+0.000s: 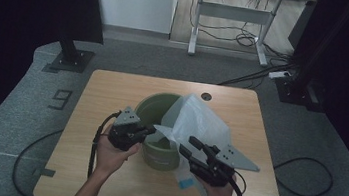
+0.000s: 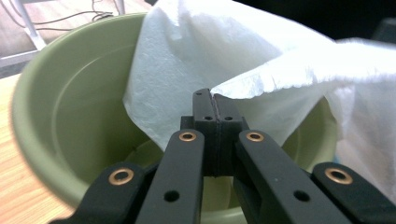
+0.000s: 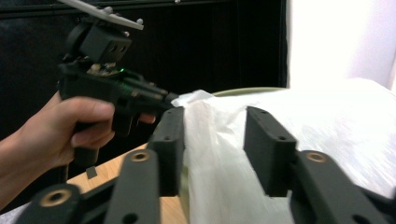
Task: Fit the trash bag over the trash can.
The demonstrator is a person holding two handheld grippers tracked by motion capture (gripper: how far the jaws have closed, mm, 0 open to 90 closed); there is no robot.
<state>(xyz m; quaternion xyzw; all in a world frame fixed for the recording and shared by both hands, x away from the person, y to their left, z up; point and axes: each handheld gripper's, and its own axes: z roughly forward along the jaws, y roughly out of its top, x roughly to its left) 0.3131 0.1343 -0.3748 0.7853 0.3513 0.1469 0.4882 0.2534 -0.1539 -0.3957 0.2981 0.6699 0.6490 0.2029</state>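
The left gripper (image 2: 214, 100) pinches the white plastic bag's (image 2: 261, 60) edge over the green bin (image 2: 60, 116); the right gripper (image 3: 214, 140) gapes around another fold. A hard pull might tear the film.

Both tongs, left (image 1: 150, 131) and right (image 1: 190, 147), meet a white bag (image 1: 197, 118) draped over a green bin (image 1: 154, 106).

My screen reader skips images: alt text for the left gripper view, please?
The left tool, shut, pinches an edge of a white plastic bag over the open mouth of a green bin. The bag drapes into the bin's far side.
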